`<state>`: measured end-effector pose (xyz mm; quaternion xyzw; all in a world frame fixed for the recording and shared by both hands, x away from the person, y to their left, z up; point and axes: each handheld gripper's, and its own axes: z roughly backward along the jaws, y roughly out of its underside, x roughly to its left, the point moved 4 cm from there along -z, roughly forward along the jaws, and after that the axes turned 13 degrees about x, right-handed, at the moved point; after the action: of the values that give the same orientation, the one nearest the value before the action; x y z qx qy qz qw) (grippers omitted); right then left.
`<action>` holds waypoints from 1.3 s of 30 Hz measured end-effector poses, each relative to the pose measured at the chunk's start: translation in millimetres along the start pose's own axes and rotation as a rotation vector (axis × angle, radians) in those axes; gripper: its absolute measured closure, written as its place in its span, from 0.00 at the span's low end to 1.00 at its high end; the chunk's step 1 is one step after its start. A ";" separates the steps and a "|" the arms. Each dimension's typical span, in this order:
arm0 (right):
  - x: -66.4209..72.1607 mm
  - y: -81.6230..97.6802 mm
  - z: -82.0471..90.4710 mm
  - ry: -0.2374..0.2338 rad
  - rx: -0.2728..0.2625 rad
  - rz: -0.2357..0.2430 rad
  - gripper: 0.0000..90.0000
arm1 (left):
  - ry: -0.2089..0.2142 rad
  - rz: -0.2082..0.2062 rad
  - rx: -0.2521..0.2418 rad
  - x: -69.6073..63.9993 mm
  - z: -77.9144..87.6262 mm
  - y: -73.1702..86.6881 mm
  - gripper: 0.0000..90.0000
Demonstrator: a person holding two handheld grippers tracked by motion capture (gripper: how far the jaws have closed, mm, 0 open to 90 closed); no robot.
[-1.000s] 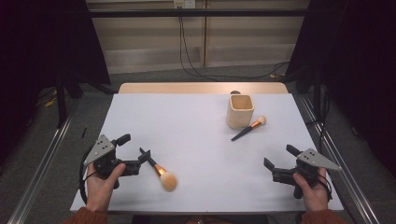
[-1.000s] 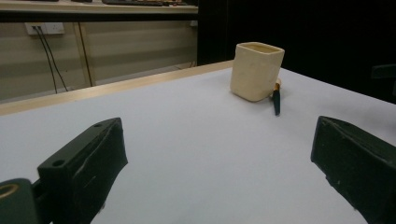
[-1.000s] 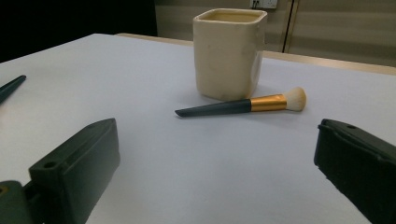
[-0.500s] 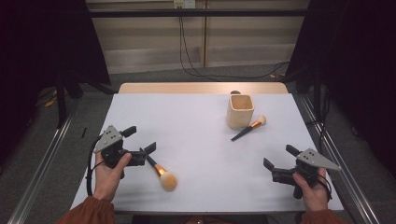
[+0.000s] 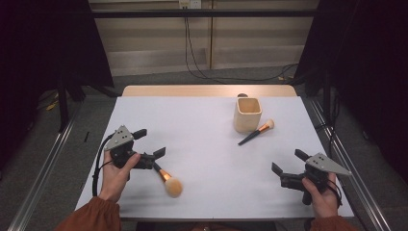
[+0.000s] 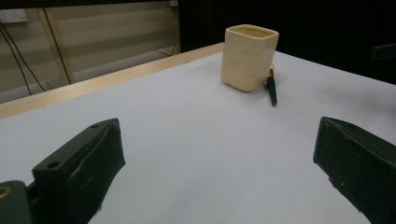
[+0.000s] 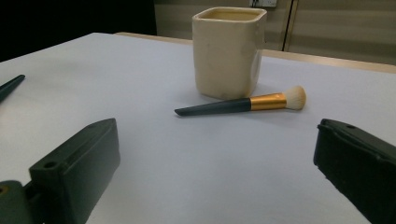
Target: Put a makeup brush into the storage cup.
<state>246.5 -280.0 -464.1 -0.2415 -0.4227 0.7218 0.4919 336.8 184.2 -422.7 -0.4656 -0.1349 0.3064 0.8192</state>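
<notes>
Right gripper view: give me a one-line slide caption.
Open right gripper facing a small makeup brush lying on the white table before a cream cup.

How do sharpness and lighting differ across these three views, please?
High view: bright white table, dark surroundings, all fairly sharp. Left gripper view: jaws softly blurred, cup clearer. Right gripper view: small brush and cup crisp with soft shadows, near jaws blurred.

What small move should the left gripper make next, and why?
Probably lower and turn the left gripper toward the big brush, so its dark handle comes between the open jaws. The brush lies loose on the table just beside that gripper.
</notes>
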 end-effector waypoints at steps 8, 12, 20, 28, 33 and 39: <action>0.5 0.0 -0.5 -0.003 0.002 0.004 0.00 | 0.039 -0.028 0.078 4.2 -4.9 -3.8 0.02; 0.5 0.0 -0.6 -0.004 0.002 0.005 0.00 | 0.049 -0.053 0.123 5.9 -5.3 -5.5 0.02; 0.7 0.0 -1.0 -0.003 0.004 0.008 0.00 | 0.045 -0.104 0.234 12.2 -6.8 -3.7 0.02; 0.6 -0.1 -1.2 -0.003 0.003 0.012 0.00 | 0.082 -0.184 0.372 10.3 -9.0 -6.3 0.04; 0.8 0.0 -1.3 -0.005 0.006 0.011 0.00 | 0.102 -0.194 0.413 10.1 -11.4 -6.0 0.04; 1.1 -0.1 -1.2 -0.007 0.007 0.013 0.00 | 0.137 -0.257 0.529 8.7 -12.7 -4.9 0.05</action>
<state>247.0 -278.5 -464.7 -0.2402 -0.4204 0.7273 0.4865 351.9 179.2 -425.9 -0.2346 -0.0525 0.1927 0.9513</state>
